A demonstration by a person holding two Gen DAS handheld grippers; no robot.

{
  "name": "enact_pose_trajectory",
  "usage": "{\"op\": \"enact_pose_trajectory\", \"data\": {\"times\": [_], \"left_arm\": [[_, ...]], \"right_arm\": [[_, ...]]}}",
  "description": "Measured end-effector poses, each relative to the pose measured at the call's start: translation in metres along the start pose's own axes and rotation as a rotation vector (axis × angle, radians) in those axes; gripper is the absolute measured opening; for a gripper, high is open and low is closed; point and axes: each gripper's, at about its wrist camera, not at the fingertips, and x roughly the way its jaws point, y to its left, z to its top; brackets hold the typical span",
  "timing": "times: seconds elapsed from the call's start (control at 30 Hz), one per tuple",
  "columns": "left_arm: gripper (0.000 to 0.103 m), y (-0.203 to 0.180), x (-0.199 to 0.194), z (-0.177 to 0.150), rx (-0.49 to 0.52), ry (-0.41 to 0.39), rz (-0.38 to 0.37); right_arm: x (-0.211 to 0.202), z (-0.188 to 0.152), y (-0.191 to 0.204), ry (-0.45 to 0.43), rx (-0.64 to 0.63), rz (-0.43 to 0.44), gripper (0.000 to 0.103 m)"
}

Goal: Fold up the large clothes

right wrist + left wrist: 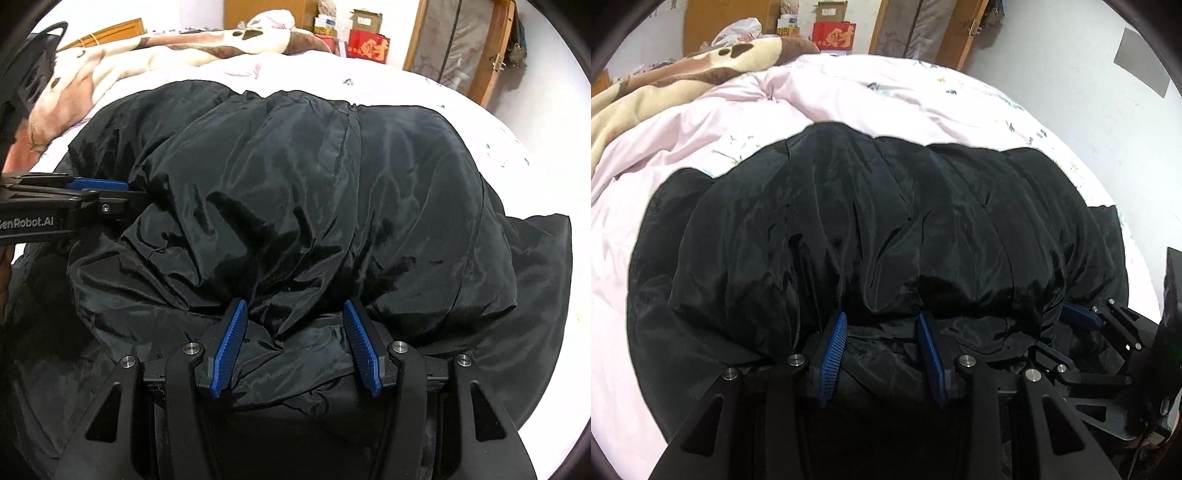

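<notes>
A black padded jacket (879, 229) is lying bunched on a bed, spread over a pale pink duvet (713, 122), with its near hem gathered up toward the two handheld tools. The left gripper (882, 350) is standing partly open, its blue pads (833, 363) set on either side of a thick roll of the jacket's near edge; fabric is filling the gap, though whether the pads are actually pinching it cannot be told. The right gripper (295, 347) is showing the same posture further along that edge, jaws roughly half spread with a wad of shiny cloth between them. From the right wrist view, the left tool is seen reaching into the jacket's side from the left.

The step appears to be taking hold of the near hem to fold it over the jacket's body. Doing it well likely means closing both grippers on all layers of the slippery shell, keeping them level with each other, and carrying the edge together so the fold lands straight. Beyond the jacket, a brown paw-print blanket (683, 74) is heaped, with a red box (834, 37) farther back.
</notes>
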Motion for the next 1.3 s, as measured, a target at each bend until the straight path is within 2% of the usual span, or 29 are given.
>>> {"op": "enact_pose_trajectory", "data": {"times": [0.1, 0.17, 0.23, 0.3, 0.37, 0.43, 0.57, 0.7, 0.93, 1.0, 1.1, 1.17, 1.3], "left_arm": [[0.041, 0.000, -0.027, -0.001, -0.027, 0.003, -0.039], [0.044, 0.003, -0.050, -0.003, -0.041, 0.004, -0.075], [0.046, 0.006, -0.078, -0.009, -0.020, 0.007, -0.082], [0.047, 0.012, -0.108, -0.019, -0.016, -0.023, -0.099], [0.051, 0.022, -0.138, -0.032, -0.036, -0.029, -0.129], [0.058, 0.033, -0.162, -0.046, -0.038, -0.034, -0.122], [0.059, 0.058, -0.205, -0.090, -0.069, -0.044, -0.110], [0.059, 0.080, -0.232, -0.132, -0.114, -0.044, -0.078], [0.060, 0.110, -0.257, -0.193, -0.243, -0.036, -0.078], [0.068, 0.113, -0.260, -0.208, -0.251, -0.021, -0.093], [0.069, 0.107, -0.253, -0.230, -0.229, 0.014, -0.075], [0.069, 0.103, -0.242, -0.244, -0.219, 0.042, -0.066], [0.069, 0.108, -0.216, -0.267, -0.299, 0.089, -0.099]], "right_arm": [[-0.021, 0.009, -0.005, 0.015, 0.062, 0.026, 0.055], [-0.049, 0.007, -0.011, -0.029, 0.118, 0.077, 0.055], [-0.082, 0.001, -0.016, -0.079, 0.148, 0.076, 0.055], [-0.110, -0.009, -0.020, -0.124, 0.156, 0.076, 0.055], [-0.146, -0.028, -0.026, -0.170, 0.171, 0.092, 0.056], [-0.172, -0.048, -0.031, -0.192, 0.193, 0.081, 0.062], [-0.214, -0.091, -0.044, -0.213, 0.255, 0.075, 0.063], [-0.237, -0.134, -0.057, -0.191, 0.319, 0.029, 0.063], [-0.277, -0.195, -0.067, -0.171, 0.385, -0.026, 0.064], [-0.282, -0.207, -0.069, -0.162, 0.408, -0.022, 0.064], [-0.278, -0.228, -0.064, -0.109, 0.428, -0.032, 0.073], [-0.271, -0.241, -0.058, -0.083, 0.420, -0.031, 0.073], [-0.249, -0.270, -0.049, -0.012, 0.443, -0.019, 0.073]]}}
